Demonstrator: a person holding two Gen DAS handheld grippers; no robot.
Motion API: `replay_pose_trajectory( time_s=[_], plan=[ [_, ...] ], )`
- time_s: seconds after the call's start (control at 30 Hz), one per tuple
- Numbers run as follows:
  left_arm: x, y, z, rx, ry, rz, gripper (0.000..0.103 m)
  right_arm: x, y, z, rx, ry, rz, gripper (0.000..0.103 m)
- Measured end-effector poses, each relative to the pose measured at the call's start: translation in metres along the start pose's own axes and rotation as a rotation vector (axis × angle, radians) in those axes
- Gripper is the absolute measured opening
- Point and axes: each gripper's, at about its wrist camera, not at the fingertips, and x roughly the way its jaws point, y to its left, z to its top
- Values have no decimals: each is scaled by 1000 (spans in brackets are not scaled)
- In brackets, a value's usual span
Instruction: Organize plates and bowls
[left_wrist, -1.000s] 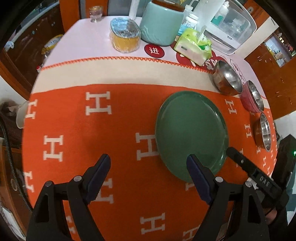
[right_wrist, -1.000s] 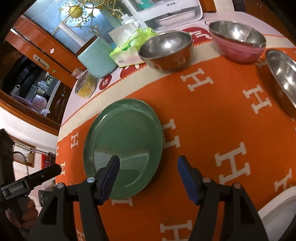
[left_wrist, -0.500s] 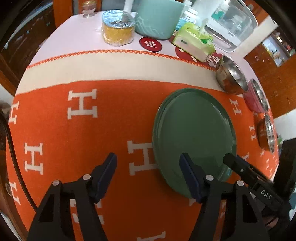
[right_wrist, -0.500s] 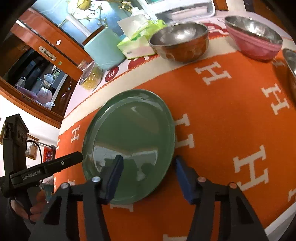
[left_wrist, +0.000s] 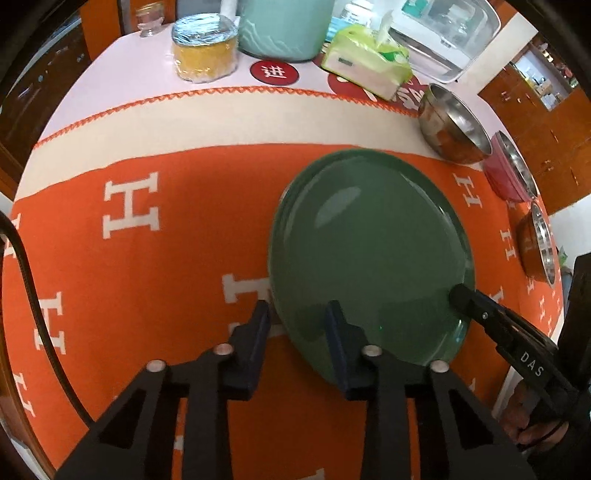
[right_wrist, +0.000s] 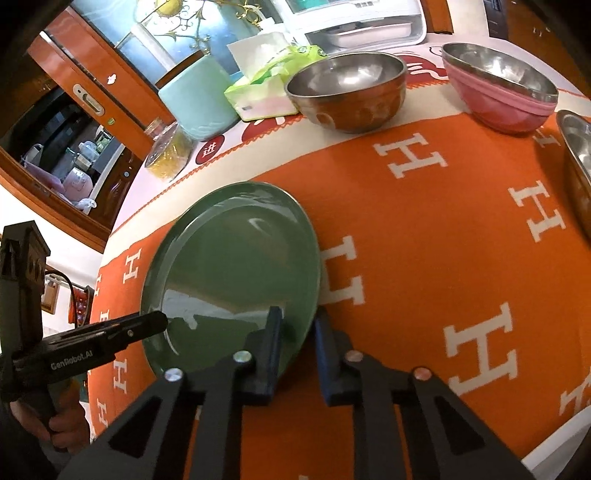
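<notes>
Closest to each camera, both tools straddle the near rim of the green plate (left_wrist: 369, 251), one at each side of it. The left tool (left_wrist: 297, 314) has one finger outside the rim over the cloth and the other over the plate's glazed face, with a visible gap still between them, so it is narrowed around the edge but I cannot tell that it is pinching yet. The right tool (right_wrist: 297, 321) looks the same: its fingers bracket the rim closely, one over the plate and one beside it above the orange cloth (right_wrist: 424, 258), contact unclear. The plate lies flat on the desk, roughly mid-cloth. Beyond it, well apart, stand a copper-toned steel bowl (right_wrist: 349, 92), a pink bowl (right_wrist: 498, 96) and a third steel bowl (right_wrist: 580, 166) at the right edge; farther back are a tissue pack (left_wrist: 369, 66) and a pale teal jar (left_wrist: 284, 26). Judging by this, the step in hand is gripping the plate by its rim; next, both tools likely need to close firmly and lift evenly, since glazed ware may slip.
</notes>
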Motion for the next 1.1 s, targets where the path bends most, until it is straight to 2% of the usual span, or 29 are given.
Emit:
replay_pose_trajectory(
  time_s=[0.27, 0.5, 0.7, 1.1],
  plan=[
    [-2, -2, -5, -4, -16, -1, 25, -3, 0, -4, 10, 9, 3, 13],
    [-3, 2, -8, -10, 5, -19, 25, -5, 4, -9, 0, 29, -4, 13],
    [-9, 3, -25, -2, 16, 5, 24, -10, 11, -20, -16, 42, 0, 13],
    [-34, 2, -74, -36, 36, -21, 25, -39, 21, -49, -63, 33, 3, 13]
  ],
)
